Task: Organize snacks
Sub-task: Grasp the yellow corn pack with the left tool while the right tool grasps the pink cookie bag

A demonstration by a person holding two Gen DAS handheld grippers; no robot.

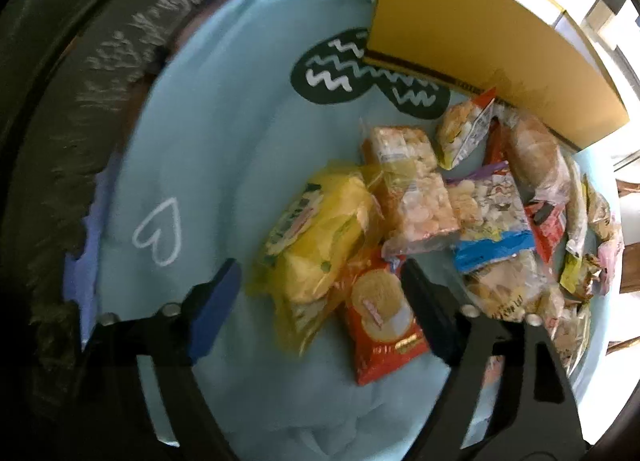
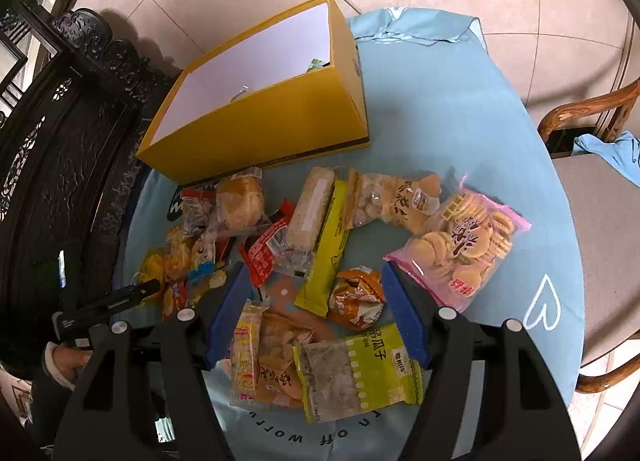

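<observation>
Several snack packets lie heaped on a light blue tablecloth [image 1: 224, 133]. My left gripper [image 1: 320, 297] hangs open over a yellow packet [image 1: 320, 237] and a red cracker packet [image 1: 380, 317]; neither blue pad touches them. My right gripper [image 2: 316, 309] is open above an orange packet [image 2: 356, 297], a green seed packet [image 2: 360, 369] and a clear cracker packet [image 2: 276, 353]. A pink bag of round biscuits [image 2: 464, 245] lies just right of its right finger. The open yellow box [image 2: 260, 129] stands behind the heap, its side [image 1: 480, 41] also in the left wrist view.
A dark carved cabinet [image 2: 68, 149] stands close at the left of the table. A wooden chair [image 2: 592, 197] with a blue cloth is at the right. The left gripper's black finger [image 2: 120, 297] and the hand [image 2: 64, 361] holding it show at the heap's left edge.
</observation>
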